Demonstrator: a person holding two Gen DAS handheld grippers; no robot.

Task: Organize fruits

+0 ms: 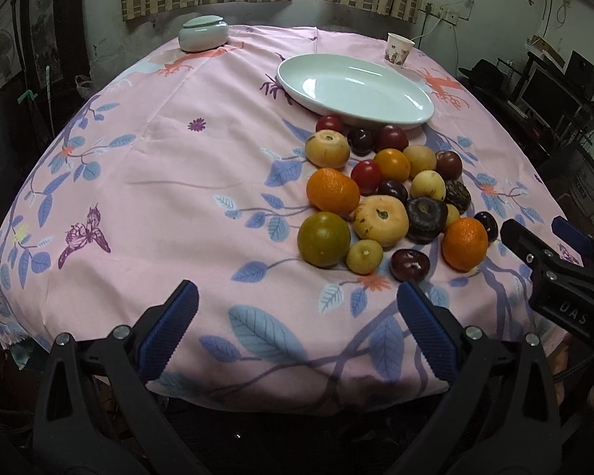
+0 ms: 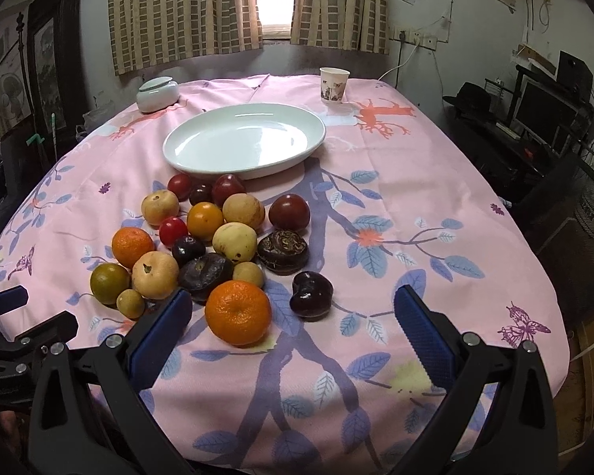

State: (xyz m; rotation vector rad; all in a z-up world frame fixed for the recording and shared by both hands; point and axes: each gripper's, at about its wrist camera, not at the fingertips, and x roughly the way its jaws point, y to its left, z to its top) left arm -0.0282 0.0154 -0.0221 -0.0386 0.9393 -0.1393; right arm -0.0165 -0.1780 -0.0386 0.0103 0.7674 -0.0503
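Observation:
A heap of several fruits (image 1: 388,198) (image 2: 210,237) lies on the pink flowered cloth: oranges, yellow and green ones, red tomatoes and dark plums. Just behind the heap sits an oval white plate (image 1: 356,89) (image 2: 243,140), with nothing in it. My left gripper (image 1: 297,316) is open near the table's front edge, short of the heap and a little left of it. My right gripper (image 2: 293,320) is open too; the nearest orange (image 2: 238,312) and a dark plum (image 2: 311,295) lie just ahead of its fingertips. The right gripper (image 1: 542,243) also shows at the right of the left wrist view.
A lidded white jar (image 1: 203,33) (image 2: 157,95) stands at the far left of the table, a paper cup (image 1: 399,49) (image 2: 334,84) at the far right. Curtains and a window are behind. Shelves with electronics and a dark chair (image 2: 566,213) stand to the right.

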